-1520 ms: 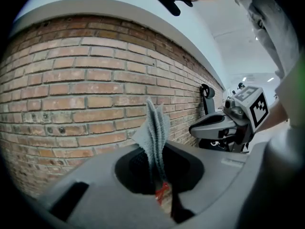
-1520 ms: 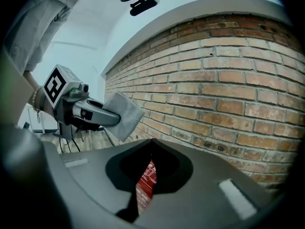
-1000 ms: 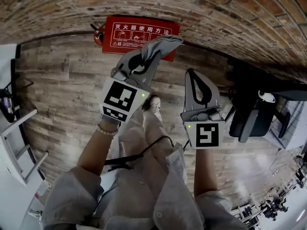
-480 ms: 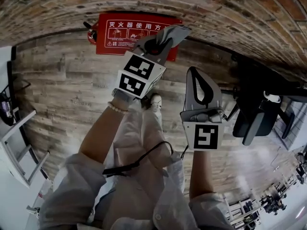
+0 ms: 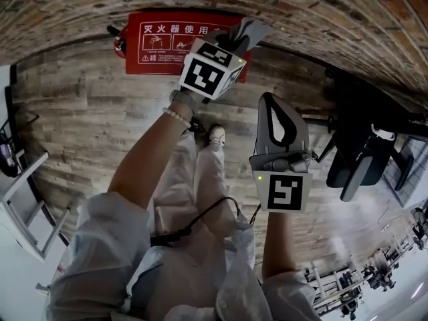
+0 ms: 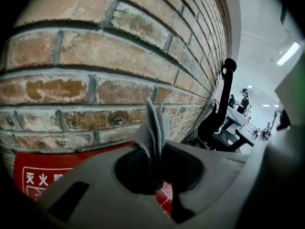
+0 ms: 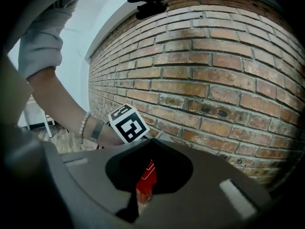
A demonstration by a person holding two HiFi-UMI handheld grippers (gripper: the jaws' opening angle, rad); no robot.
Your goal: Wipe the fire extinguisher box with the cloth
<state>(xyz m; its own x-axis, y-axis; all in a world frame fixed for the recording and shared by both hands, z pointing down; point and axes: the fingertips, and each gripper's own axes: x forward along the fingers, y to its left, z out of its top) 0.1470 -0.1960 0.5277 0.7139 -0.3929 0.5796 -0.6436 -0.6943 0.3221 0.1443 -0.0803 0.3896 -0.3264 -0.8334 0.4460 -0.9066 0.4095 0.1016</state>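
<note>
Brick wall (image 5: 334, 12) backs a flat red fire extinguisher box (image 5: 160, 42) standing at floor level. In the past second the left claw (image 5: 235, 39), clamped on a grey cloth (image 5: 253, 29), has reached the box's right end, so wiping looks imminent. Right claw (image 5: 273, 105), below the box, hangs closed and empty.

Red fire extinguisher box (image 5: 160, 40) at eleven o'clock in the head view, set against the foot of the brick wall (image 5: 334, 12), with white characters and small pictograms across its face. Right end covered at twelve o'clock by the grey cloth (image 5: 246, 33); contact between the two not clear. Cloth bunched into folds, pinched between the closed jaws of the left gripper (image 5: 235, 42). In the left gripper view, free end pointing up past the tips toward the bricks, red box at seven o'clock below.
</note>
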